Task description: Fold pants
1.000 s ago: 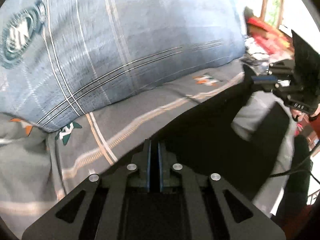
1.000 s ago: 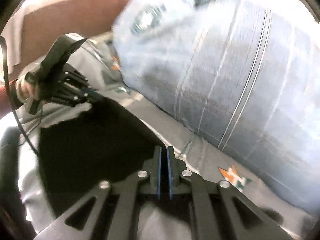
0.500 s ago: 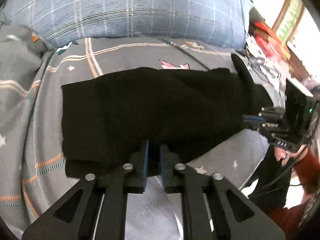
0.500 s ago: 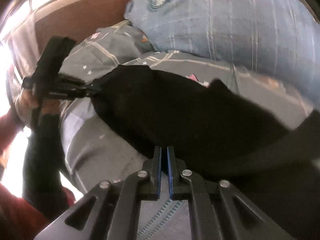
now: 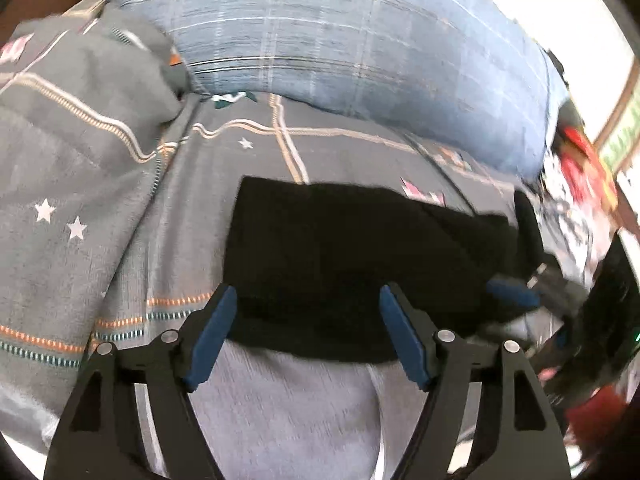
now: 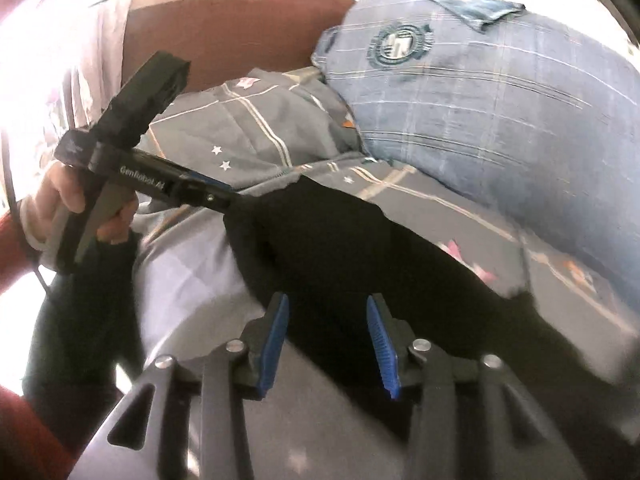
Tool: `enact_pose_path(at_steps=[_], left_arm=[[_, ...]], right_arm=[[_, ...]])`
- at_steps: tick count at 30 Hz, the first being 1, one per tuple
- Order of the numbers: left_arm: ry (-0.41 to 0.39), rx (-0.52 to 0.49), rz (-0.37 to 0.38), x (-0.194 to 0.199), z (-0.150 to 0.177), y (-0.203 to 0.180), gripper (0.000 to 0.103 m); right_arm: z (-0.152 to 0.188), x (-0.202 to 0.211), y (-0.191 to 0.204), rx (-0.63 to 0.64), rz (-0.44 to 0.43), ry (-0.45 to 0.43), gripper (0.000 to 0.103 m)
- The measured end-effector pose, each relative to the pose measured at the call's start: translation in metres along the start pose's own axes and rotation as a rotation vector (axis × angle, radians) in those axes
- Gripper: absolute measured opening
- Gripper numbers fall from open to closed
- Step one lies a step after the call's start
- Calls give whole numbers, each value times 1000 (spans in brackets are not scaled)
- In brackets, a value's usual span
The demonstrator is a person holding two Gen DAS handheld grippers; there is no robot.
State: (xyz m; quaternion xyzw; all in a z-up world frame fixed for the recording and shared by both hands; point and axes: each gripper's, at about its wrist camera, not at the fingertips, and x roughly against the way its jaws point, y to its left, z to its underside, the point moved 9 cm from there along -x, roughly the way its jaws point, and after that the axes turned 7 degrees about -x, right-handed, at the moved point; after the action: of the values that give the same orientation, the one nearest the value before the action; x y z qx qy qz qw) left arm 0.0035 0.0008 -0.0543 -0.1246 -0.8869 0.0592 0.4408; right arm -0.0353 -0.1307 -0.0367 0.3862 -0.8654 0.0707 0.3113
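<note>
The black pants (image 5: 352, 256) lie folded in a flat rectangle on the grey patterned bed sheet (image 5: 120, 216). My left gripper (image 5: 306, 300) is open, its blue pads at the near edge of the pants with nothing between them. My right gripper (image 6: 326, 312) is open too, just above the near edge of the pants (image 6: 360, 256). The left gripper (image 6: 236, 200) also shows in the right wrist view, at the pants' left corner. The right gripper (image 5: 508, 292) shows blurred at the pants' right end in the left wrist view.
A big blue plaid pillow (image 5: 360, 40) lies behind the pants. A bunched grey quilt (image 5: 80, 92) sits at the left. A brown headboard (image 6: 224, 28) stands at the back. Red and mixed clutter (image 5: 580, 160) lies at the right. The bed edge is near me.
Both grippers were shut on the pants' edge and carried it over onto the bed. Now both have opened and let go, and the pants lie folded flat.
</note>
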Motion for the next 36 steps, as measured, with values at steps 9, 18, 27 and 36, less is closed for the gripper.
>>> enact_pose_path(at_steps=[9, 18, 27, 36], left_arm=[[5, -6, -38, -25, -8, 8, 74], [-6, 13, -34, -19, -9, 9, 74], [-13, 7, -32, -11, -15, 4, 74], [-25, -33, -58, 2, -6, -2, 74]], right_arm=[[-1, -45, 0, -21, -8, 53, 11], [-1, -33, 15, 11, -16, 36, 34], [-1, -45, 5, -50, 17, 69, 4], [-9, -10, 17, -82, -68, 41, 4]])
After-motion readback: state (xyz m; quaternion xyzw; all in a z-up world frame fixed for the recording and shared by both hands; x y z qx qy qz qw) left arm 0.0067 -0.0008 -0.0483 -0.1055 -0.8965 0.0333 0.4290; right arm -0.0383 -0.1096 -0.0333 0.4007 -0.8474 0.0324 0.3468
